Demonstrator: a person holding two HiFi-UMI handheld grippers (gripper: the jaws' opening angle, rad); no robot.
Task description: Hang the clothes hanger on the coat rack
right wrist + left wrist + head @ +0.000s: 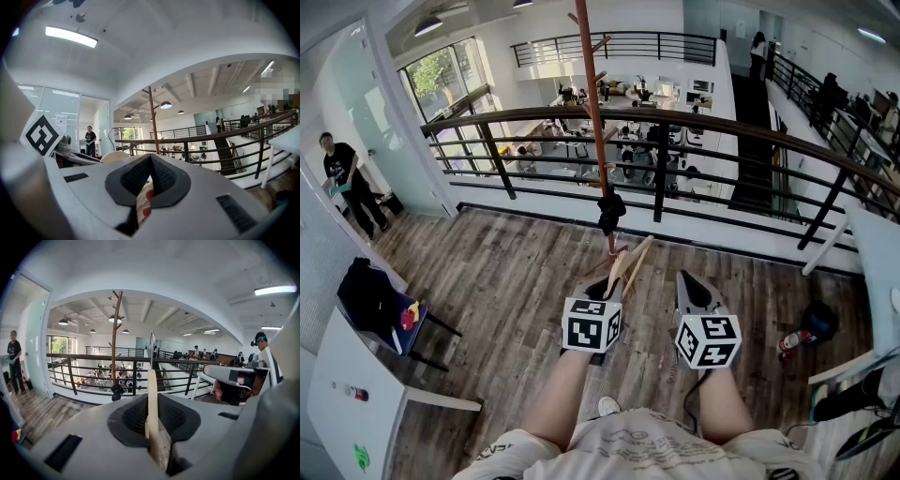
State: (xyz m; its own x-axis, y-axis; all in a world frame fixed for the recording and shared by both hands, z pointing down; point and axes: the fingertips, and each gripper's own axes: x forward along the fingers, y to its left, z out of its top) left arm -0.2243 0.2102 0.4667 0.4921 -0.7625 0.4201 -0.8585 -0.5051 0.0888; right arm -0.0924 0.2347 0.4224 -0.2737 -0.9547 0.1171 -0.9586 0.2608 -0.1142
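Our left hand-held gripper (pixel 607 281) (pixel 152 427) has its jaws pressed on the wooden clothes hanger (pixel 630 262) (pixel 152 394), held in the air near the coat rack (pixel 592 103) (pixel 114 343). The hanger's long axis rises away from us, slanting right, with the metal hook (pixel 151 341) above. Our right hand-held gripper (pixel 694 281) (pixel 149 180) is beside it, jaws together, holding nothing.

The plank floor (pixel 516 272) carries the coat rack (pixel 593 112); a chair (pixel 412 337) (dark clothes (pixel 366 292) on it); a red bottle (pixel 794 340) lying flat.
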